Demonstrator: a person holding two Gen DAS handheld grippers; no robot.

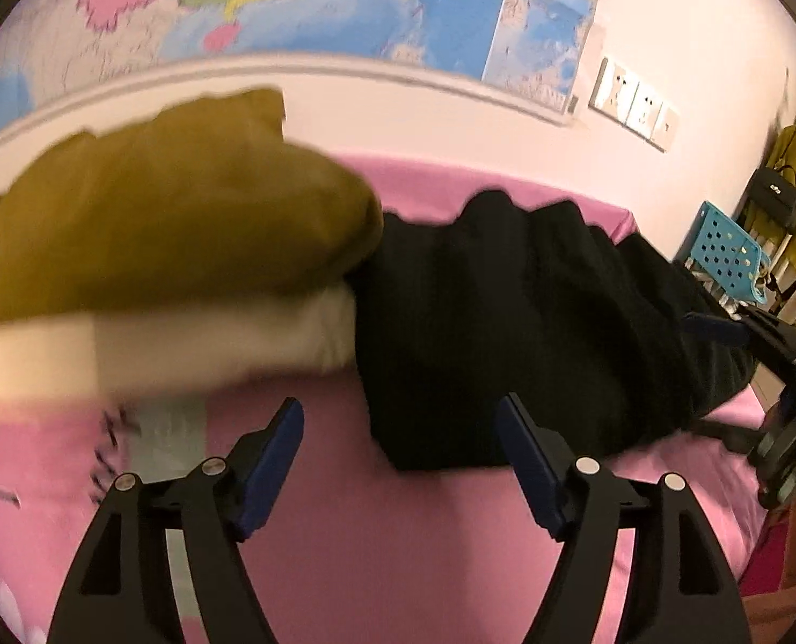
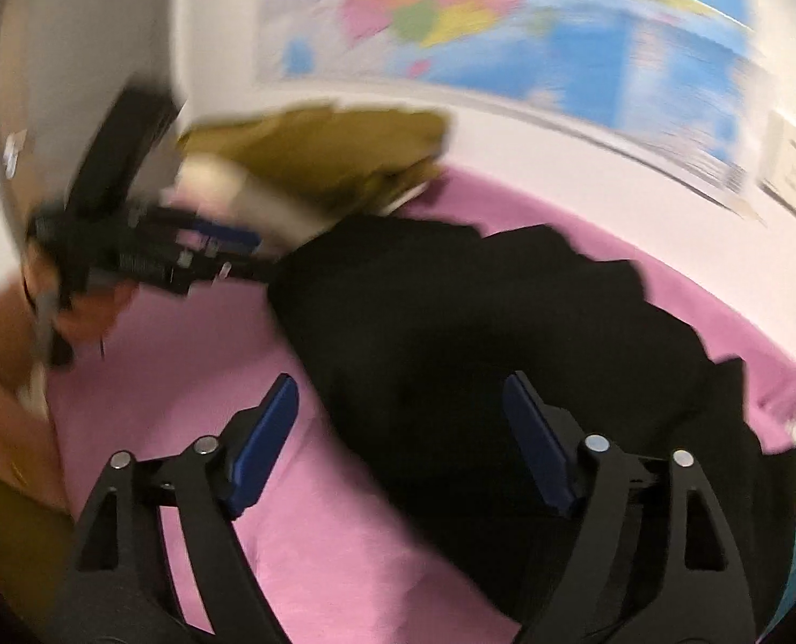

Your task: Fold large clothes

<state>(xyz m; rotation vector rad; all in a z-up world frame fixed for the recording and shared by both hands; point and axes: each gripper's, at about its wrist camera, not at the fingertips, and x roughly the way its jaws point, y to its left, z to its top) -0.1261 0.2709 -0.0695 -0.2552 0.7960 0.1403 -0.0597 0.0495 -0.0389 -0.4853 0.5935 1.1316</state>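
While both tools hang above the bed, neither has cloth between its pads. Left gripper: jaws spread wide, nothing held, poised over bare pink sheet just short of the black garment's near corner. Right gripper: likewise released, jaws apart, hovering over the garment's near edge.

Item, one black garment: large, lying rumpled on the sheet, its far edge wavy and bunched. Judged soft, limp and fairly light; it should drape and sag when lifted, not slip. Best hold appears to be a pinch at each near corner or hem edge, one per gripper, so the panel hangs flat for folding; a mid-panel grasp would likely gather it into a wad.

Item, one stack of folded clothes touching the black garment's left side: one mustard piece on top, one cream piece beneath. More layers cannot be told through the blur.

Beyond the black garment: one wall map; one blue perforated rack to its right.
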